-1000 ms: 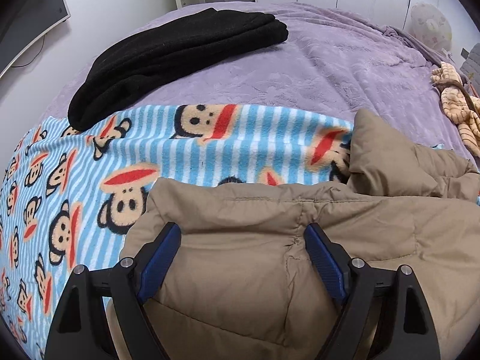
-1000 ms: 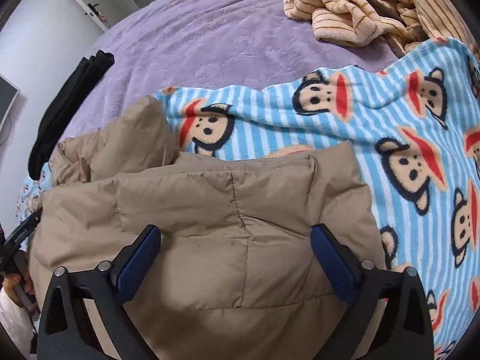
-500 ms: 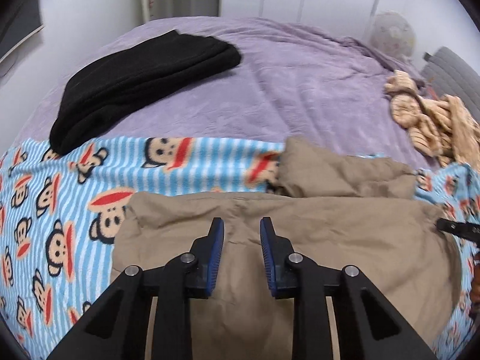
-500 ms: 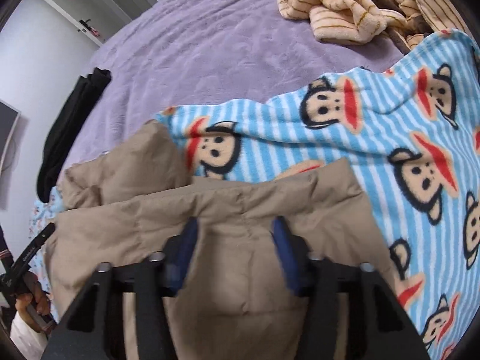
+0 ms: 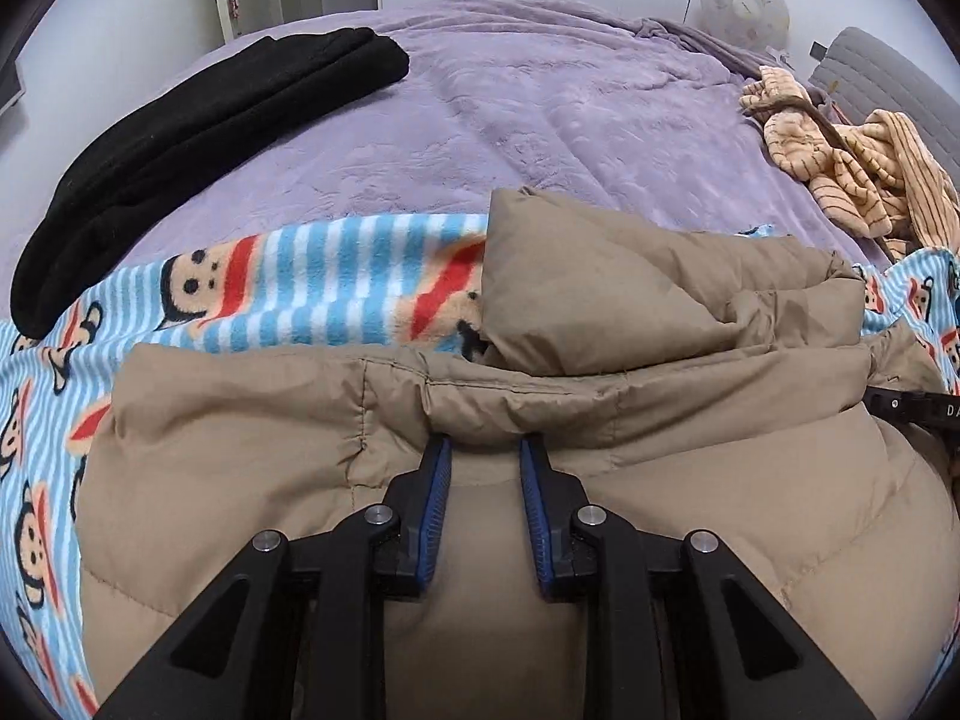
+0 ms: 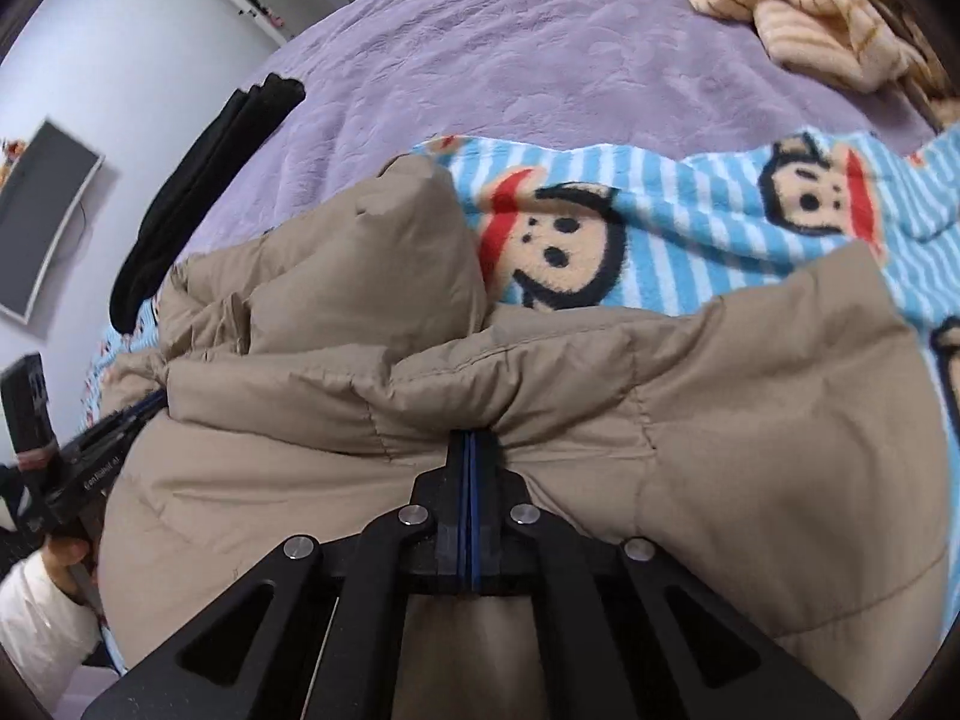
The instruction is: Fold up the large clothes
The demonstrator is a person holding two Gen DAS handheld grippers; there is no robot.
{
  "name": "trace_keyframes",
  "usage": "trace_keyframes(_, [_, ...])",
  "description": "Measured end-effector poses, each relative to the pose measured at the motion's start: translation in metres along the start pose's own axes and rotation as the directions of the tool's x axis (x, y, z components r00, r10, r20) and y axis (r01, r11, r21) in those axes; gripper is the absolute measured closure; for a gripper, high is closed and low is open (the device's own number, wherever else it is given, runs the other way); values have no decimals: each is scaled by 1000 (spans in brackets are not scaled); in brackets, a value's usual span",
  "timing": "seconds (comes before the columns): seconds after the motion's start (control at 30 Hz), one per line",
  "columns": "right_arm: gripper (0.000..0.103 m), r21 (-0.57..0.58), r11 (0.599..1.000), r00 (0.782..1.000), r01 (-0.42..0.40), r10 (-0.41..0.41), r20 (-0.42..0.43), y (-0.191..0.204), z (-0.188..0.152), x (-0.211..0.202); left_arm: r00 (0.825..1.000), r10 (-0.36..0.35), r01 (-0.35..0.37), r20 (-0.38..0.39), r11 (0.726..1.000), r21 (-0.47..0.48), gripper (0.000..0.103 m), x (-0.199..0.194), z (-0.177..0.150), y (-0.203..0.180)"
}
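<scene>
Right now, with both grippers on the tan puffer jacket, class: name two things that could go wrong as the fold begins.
1. The right gripper, whose jaws have just been closing, pinches only a thin pucker of the tan puffer jacket; the slippery fabric may slide out when lifted.
2. The jacket lies on the loose monkey-print blanket; dragging instead of lifting could bunch it toward the folded black garment.
3. The left gripper holds a thicker fold, so the two sides may rise unevenly.

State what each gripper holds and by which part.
Both pinch the tan puffer jacket along its folded padded edge: left gripper and right gripper.
</scene>
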State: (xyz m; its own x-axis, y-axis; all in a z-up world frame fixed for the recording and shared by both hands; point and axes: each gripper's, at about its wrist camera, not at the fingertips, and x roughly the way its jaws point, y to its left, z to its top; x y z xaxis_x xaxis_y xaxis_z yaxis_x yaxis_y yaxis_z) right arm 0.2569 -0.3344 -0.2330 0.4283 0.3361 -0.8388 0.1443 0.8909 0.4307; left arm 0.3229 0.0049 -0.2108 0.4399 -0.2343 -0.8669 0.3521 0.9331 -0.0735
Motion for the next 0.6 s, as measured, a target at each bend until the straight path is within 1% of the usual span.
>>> trace_keyframes(0.03, [103,15,1000,1000,-17,17,0,-4,1,-1,1000,-5,5,-1,1000,-7,75,-2,1,4])
trace_keyframes(0.07, [103,23,1000,1000,-12,12,5,-7,2,-5,1000,1,-1,1,1000,-14,75,-5,2,9])
trace_keyframes(0.17, [103,74,996,997,59,-62,49,-27,2,-29,999,34,-33,11,998,-60,75,-20,-2,29])
trace_keyframes(0.23, [103,143,984,991,110,-121,65,-49,-2,-45,997,75,-73,12,993,-93,75,-28,-5,42])
trace_keyframes(0.3, [103,234,962,984,140,-162,76,-71,-8,-60,988,157,-155,6,980,-128,75,-37,-9,56])
trace_keyframes(0.33, [103,279,949,980,149,-180,88,-79,-10,-69,982,187,-186,-3,972,-146,75,-43,-11,62])
trace_keyframes(0.37, [103,310,940,979,141,-180,99,-84,-14,-76,979,201,-201,-12,967,-159,75,-48,-14,67])
trace_keyframes(0.43, [103,325,936,978,134,-178,109,-79,-20,-90,975,222,-223,-24,962,-160,75,-63,-20,70])
trace_keyframes(0.47, [99,315,940,979,131,-174,111,-74,-24,-95,973,230,-231,-27,961,-152,75,-70,-24,68])
trace_keyframes(0.53, [99,296,948,981,119,-158,112,-61,-34,-106,970,242,-244,-27,961,-132,74,-88,-35,62])
trace_keyframes(0.57, [99,292,951,984,102,-140,113,-55,-40,-110,969,244,-246,-28,961,-130,52,-96,-41,59])
trace_keyframes(0.6, [99,291,953,986,85,-123,113,-51,-46,-115,969,246,-247,-21,959,-137,14,-105,-49,56])
